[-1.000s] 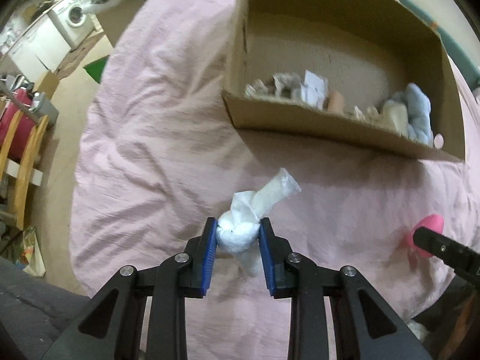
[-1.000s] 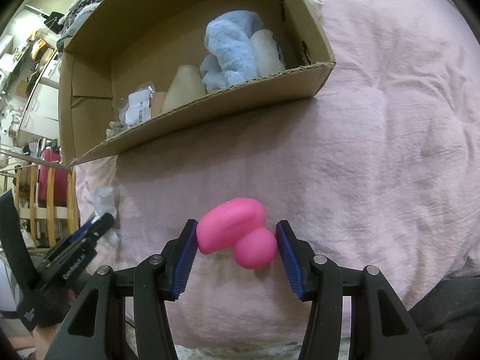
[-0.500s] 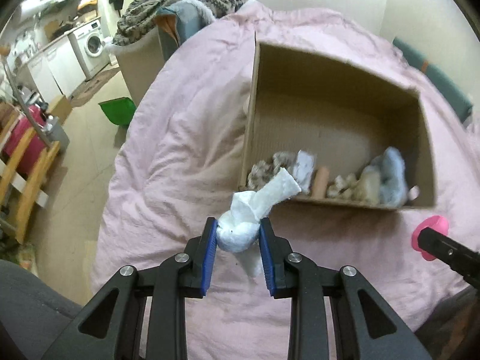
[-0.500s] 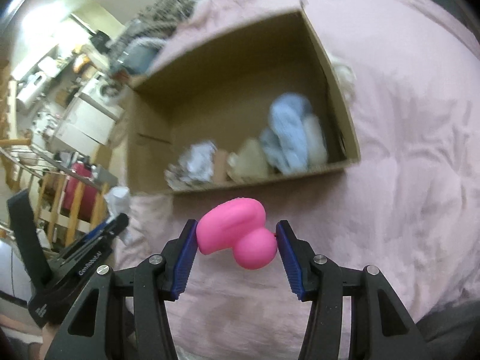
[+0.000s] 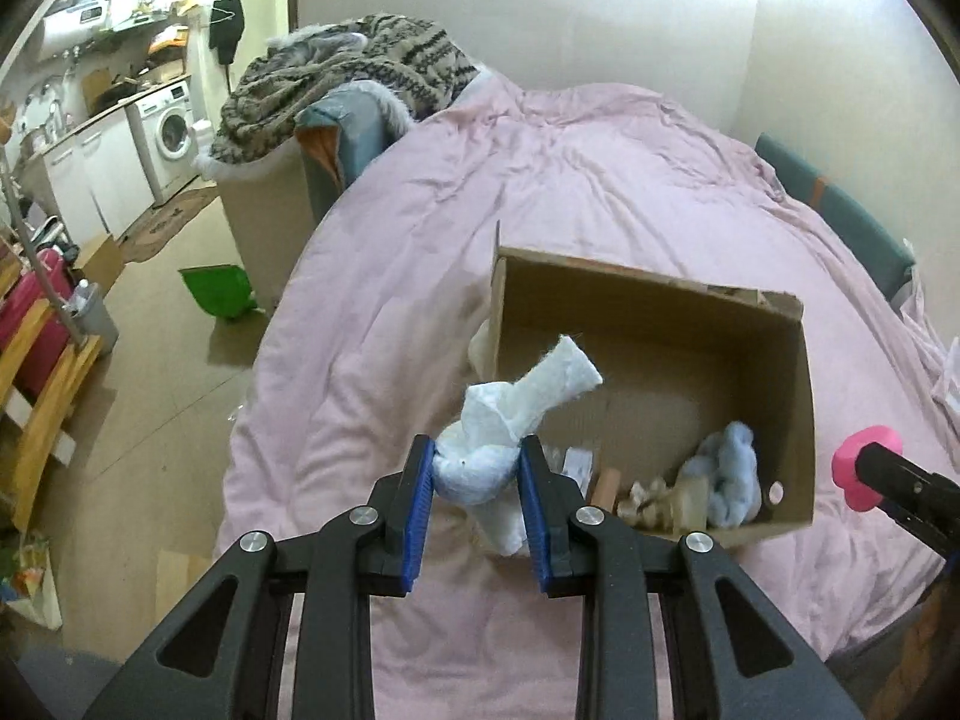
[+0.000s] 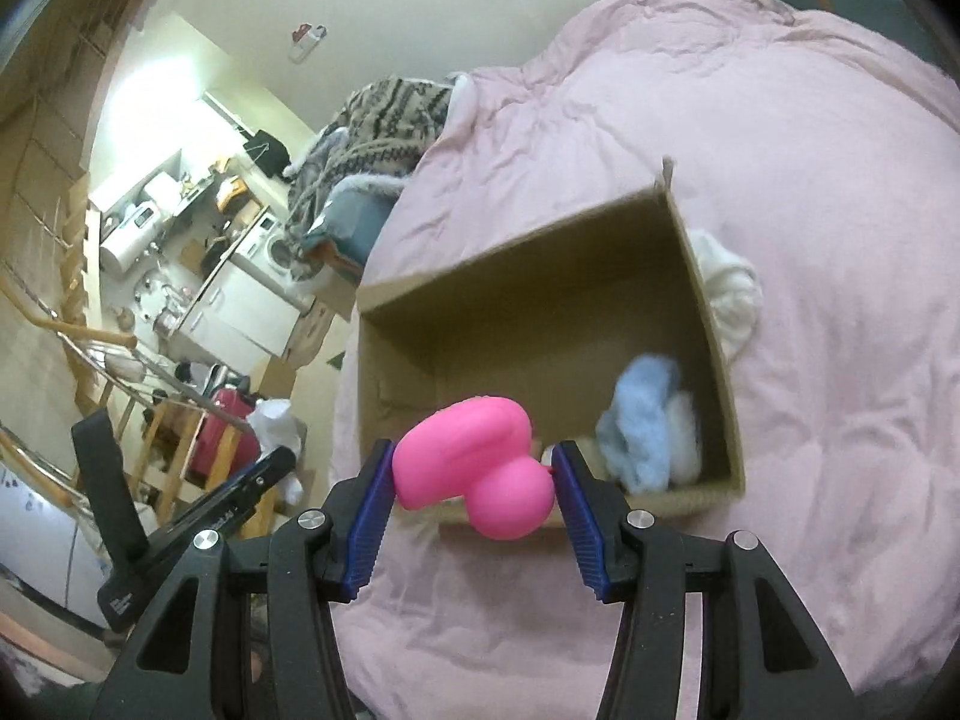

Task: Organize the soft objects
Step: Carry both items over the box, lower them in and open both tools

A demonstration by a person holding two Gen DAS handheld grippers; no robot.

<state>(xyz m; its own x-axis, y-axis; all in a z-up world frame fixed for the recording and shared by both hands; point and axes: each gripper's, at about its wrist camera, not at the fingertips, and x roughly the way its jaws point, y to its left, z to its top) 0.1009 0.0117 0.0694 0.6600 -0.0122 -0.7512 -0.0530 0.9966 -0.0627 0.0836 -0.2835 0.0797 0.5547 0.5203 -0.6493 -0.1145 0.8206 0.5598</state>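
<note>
The cardboard box (image 5: 654, 324) lies ahead of and below both tongs. The knotted white cloth (image 5: 510, 420) is clamped in the left tongs (image 5: 477, 504), and the pink toy (image 6: 474, 468) in the right tongs (image 6: 474, 504), both over the near wall.

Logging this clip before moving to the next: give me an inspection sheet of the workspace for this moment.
Surface: pink duvet on a bed, wrinkled.
Job's things: open cardboard box on the duvet, holding a light blue fluffy piece and small beige bits; white knotted cloth and pink squishy toy held above the bed.
Clutter: white fluffy item lying against the box's outside wall.
Grippers: left tongs shut on the cloth; right tongs shut on the toy.
Cables: nothing seen.
Surroundings: patterned knit blanket, washing machine, green dustpan on the floor.
</note>
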